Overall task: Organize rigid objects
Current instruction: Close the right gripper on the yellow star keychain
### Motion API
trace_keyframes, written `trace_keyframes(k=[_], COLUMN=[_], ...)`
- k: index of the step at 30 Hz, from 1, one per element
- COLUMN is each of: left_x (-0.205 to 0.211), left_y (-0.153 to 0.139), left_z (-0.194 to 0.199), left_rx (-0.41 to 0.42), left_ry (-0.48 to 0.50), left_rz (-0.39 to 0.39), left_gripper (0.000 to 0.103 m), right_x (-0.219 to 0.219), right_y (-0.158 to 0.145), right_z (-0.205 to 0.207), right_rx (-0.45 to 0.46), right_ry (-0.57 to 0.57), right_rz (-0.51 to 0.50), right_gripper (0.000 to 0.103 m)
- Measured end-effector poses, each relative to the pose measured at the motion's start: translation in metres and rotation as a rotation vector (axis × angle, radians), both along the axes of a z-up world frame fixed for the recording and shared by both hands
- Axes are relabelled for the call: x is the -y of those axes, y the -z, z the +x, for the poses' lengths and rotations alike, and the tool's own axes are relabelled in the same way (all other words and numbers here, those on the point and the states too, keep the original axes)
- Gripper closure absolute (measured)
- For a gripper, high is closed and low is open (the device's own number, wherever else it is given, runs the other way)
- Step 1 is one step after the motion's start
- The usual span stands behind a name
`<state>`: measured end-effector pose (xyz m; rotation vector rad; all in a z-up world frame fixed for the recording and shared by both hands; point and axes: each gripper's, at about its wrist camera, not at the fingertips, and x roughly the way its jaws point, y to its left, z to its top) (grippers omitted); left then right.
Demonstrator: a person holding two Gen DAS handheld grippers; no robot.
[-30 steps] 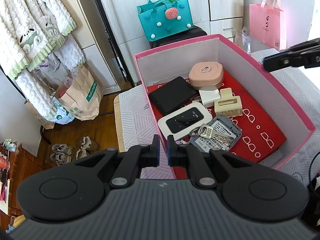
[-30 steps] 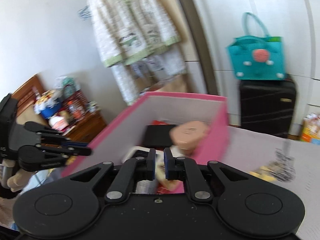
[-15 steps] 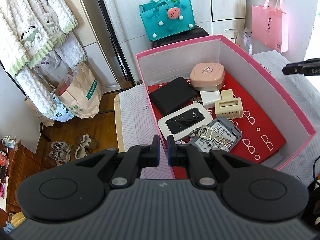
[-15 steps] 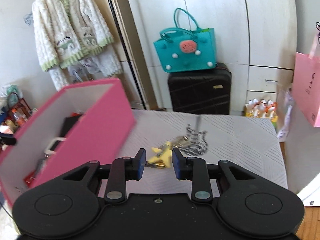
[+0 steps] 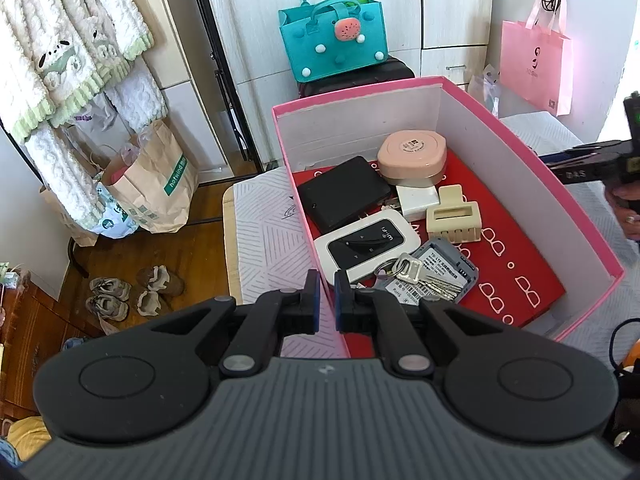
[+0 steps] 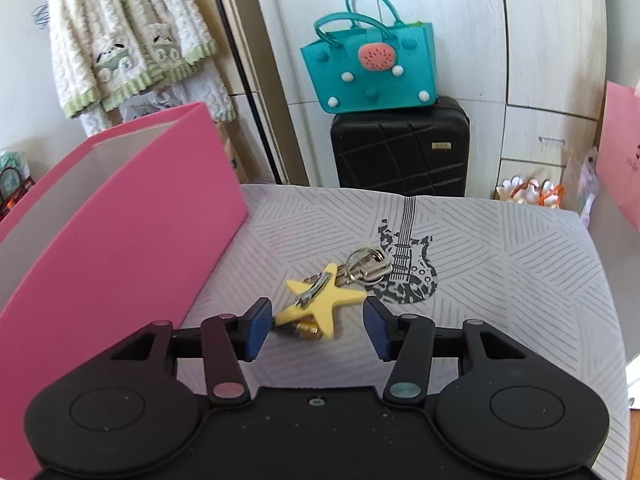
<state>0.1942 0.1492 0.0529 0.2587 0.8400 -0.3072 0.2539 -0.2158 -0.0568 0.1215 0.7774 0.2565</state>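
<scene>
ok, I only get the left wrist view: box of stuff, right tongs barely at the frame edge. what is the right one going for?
Observer: A yellow star keychain with keys on it. It lies on the patterned table cover, outside the pink box.
Operator: gripped yet?
Observer: No. The right tongs have just been opening. The star shows between the pads, not pinched.
Operator: how is it lying?
Observer: Flat. Its metal keys point away from the tongs and reach the guitar print on the cover.
</scene>
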Motion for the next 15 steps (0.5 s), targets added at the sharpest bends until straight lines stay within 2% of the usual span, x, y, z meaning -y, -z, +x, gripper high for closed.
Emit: trace_keyframes(k=[4, 11, 15], left_x=[-0.001, -0.003, -0.003], left_y=[0.001, 0.001, 0.001], left_z=[0.0, 0.0, 0.0], left_rx=[0.001, 0.004, 0.006], left_ry=[0.003, 0.009, 0.01], left_rz=[-0.007, -0.019, -0.021], left_gripper=[0.097, 0.097, 0.096], right_x=[-0.006, -0.026, -0.027], right_y=[0.004, 0.007, 0.006], right_z=[0.007, 0.003, -0.001], right_rx=[0.01, 0.052, 0.052], right_ry=[0.006, 0.006, 0.022], right_rz=[-0.016, -0.162, -0.163], right_gripper=[0.04, 0.04, 0.04])
